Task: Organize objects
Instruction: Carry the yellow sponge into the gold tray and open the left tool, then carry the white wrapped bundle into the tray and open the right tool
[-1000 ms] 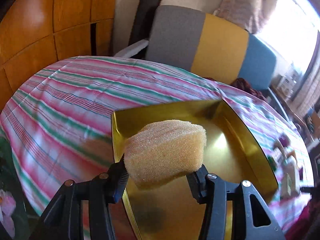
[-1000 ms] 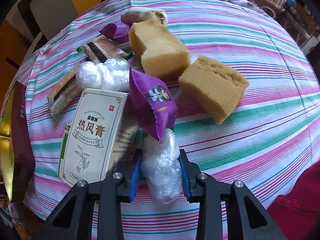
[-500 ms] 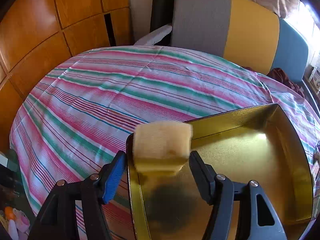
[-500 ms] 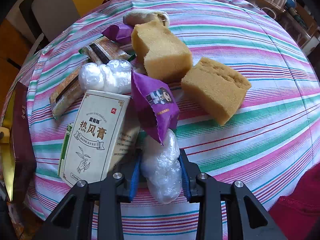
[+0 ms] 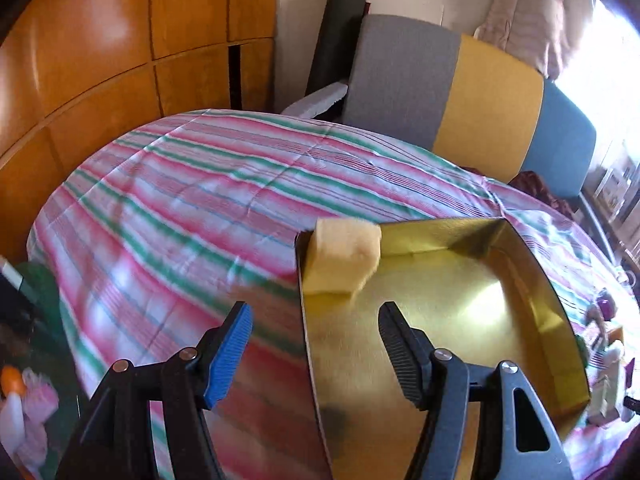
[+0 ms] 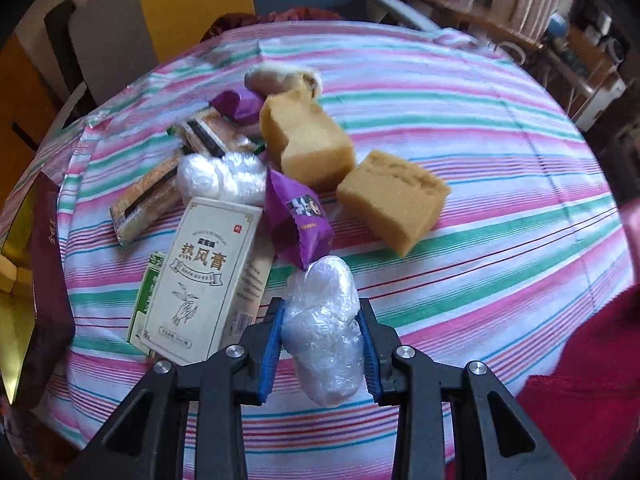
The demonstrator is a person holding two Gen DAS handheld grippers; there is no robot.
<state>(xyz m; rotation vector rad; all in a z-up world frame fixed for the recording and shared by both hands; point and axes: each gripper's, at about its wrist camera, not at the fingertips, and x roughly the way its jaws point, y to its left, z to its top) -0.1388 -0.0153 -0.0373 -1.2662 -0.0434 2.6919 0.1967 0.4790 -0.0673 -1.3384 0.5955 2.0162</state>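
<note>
Round table under a striped tablecloth (image 6: 500, 184), seen from both hand-held claws. At its left side lies the gold-lined box tray (image 5: 472, 312), shallow, rigid and glossy inside; a yellow sponge block (image 5: 344, 258) sits in its far left corner, against the wall, apart from the left gripper (image 5: 316, 340), whose jaws stand wide and hold nothing, one finger over the cloth and one over the tray floor. The sponge is blurred, so whether it has fully settled cannot be told. On the right of the table is the loose heap still to be sorted: two more sponge blocks (image 6: 392, 200), a cream carton printed with Chinese characters (image 6: 204, 280), flat biscuit packets (image 6: 148, 196), purple snack sachets (image 6: 296, 220), and a second plastic-wrapped bundle (image 6: 216, 176). The right gripper (image 6: 322, 340) is clamped on a plastic-wrapped bundle (image 6: 324, 328), pads pressing its two long sides near mid-length, its upper end just beside a purple sachet and the carton's edge. Judged by looks, this bundle is light and soft, its crinkled film slick, so a mid-body hold across the narrow width seems the safest; squeezing hard may deform it. The sponges should be light, springy and easy to pinch across any pair of faces; the carton stiff, best taken across its narrow sides.
</note>
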